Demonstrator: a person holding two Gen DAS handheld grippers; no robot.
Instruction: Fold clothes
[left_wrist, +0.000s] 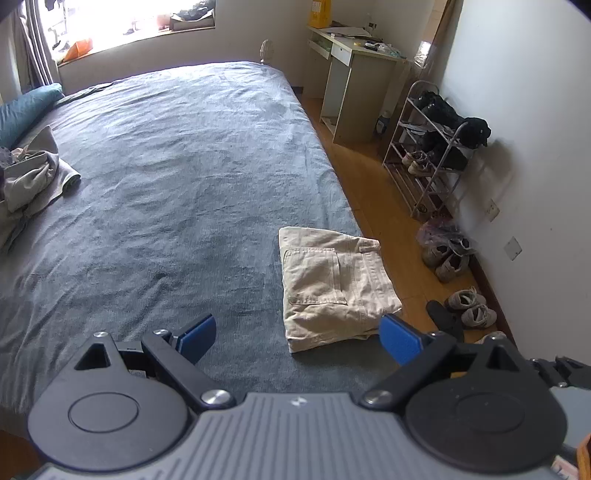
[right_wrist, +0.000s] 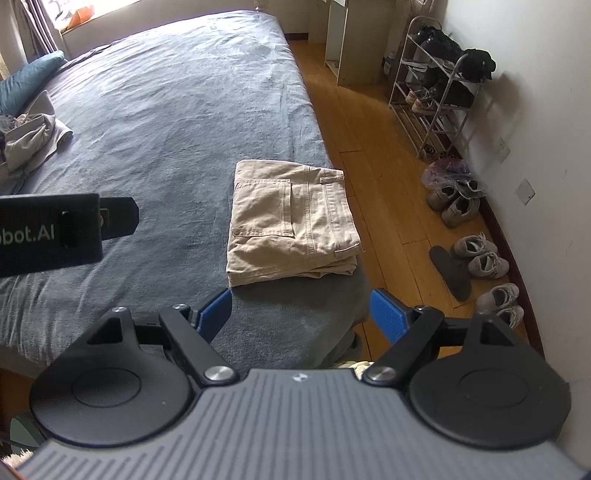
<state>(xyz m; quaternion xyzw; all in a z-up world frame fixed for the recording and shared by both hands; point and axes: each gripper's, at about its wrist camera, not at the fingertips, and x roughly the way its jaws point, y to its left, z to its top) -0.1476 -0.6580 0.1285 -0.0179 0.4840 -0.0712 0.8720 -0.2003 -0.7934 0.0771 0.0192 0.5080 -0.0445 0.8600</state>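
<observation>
- Left wrist view: the left gripper (left_wrist: 297, 336) hangs over the bed (left_wrist: 166, 166) with its jaws spread wide and nothing between them. The folded trousers (left_wrist: 336, 288) lie at the bed's right edge, beside the floor (left_wrist: 369, 184).
- Right wrist view: the right gripper (right_wrist: 301, 312) is likewise released and empty, just short of the folded trousers (right_wrist: 291, 221). A heap of clothes (right_wrist: 29, 140) sits well apart, far left.

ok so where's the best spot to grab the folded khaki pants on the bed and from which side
Probably the near stacked edge of the folded khaki pants, approached from the near side. The layers show as a thick lip there, facing the open right gripper, so one finger could slide under and one press on top. Their right edge lies at the edge of the bed, leaving less support there.
</observation>
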